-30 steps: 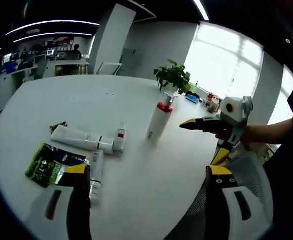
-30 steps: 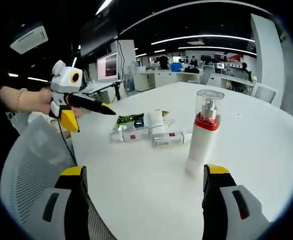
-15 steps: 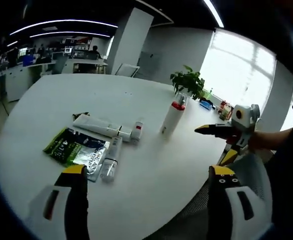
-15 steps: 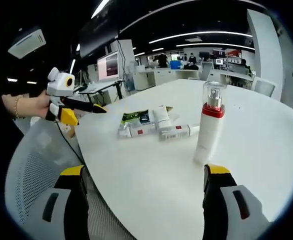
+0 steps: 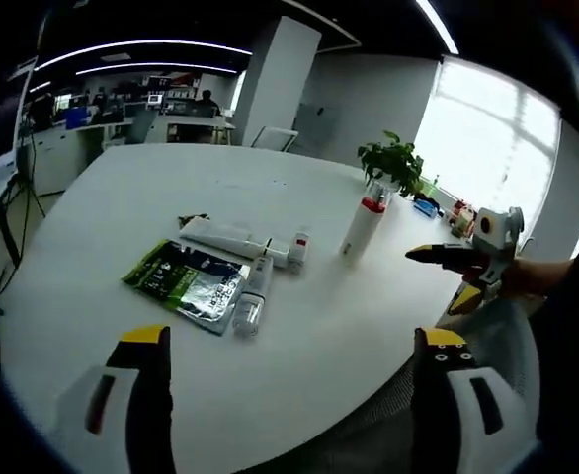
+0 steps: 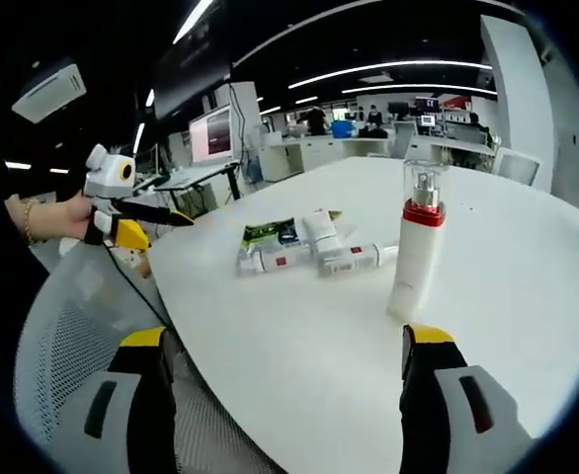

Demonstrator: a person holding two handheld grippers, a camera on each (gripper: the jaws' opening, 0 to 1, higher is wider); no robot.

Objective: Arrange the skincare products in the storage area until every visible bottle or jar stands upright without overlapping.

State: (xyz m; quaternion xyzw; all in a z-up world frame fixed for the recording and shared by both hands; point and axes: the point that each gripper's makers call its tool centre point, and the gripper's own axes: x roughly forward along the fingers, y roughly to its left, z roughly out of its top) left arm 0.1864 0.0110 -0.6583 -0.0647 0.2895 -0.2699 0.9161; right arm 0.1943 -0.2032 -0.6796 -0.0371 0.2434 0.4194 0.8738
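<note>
In the left gripper view, the left gripper (image 5: 291, 354) hangs with jaws wide apart, holding nothing. Ahead and left of it lies a green sachet (image 5: 186, 279), its print too small to read, with a clear bottle (image 5: 251, 308) and white tube (image 5: 232, 239) lying beside. The red-collared pump bottle (image 5: 361, 226) stands upright farther ahead-right. The right gripper (image 6: 282, 351) also gapes, that bottle just beyond its right jaw.

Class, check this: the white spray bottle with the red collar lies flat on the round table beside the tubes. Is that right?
Not quite. The spray bottle stands upright on the table, apart from the tubes, which do lie flat. The right gripper view shows it.
</note>
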